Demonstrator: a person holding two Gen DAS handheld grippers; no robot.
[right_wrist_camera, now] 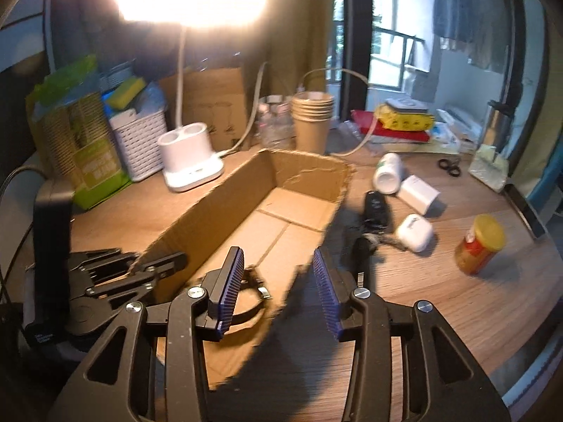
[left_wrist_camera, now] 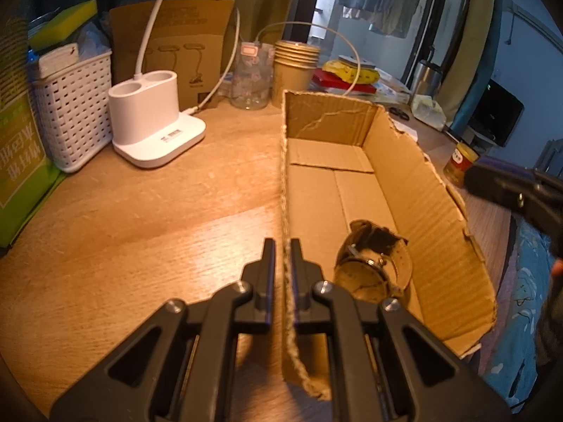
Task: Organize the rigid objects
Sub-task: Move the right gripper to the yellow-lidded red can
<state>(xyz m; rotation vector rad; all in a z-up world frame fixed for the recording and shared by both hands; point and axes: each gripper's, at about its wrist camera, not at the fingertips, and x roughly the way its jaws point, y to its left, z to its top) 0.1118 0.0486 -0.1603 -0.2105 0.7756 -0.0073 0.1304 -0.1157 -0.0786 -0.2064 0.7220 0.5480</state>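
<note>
My left gripper is shut on the left wall of the open cardboard box; the torn edge runs up between its fingers. A wristwatch with a tan strap lies in the box's near end. In the right wrist view my right gripper hangs open over the box, nothing between its blue pads. The watch shows partly behind its left finger. The left gripper appears at the left on the box wall. The right gripper shows at the right edge of the left wrist view.
To the right of the box lie a white bottle, a white cube, a white earbud case, a black key fob, a yellow-lidded jar and scissors. Behind stand a lamp base, paper cups and a white basket.
</note>
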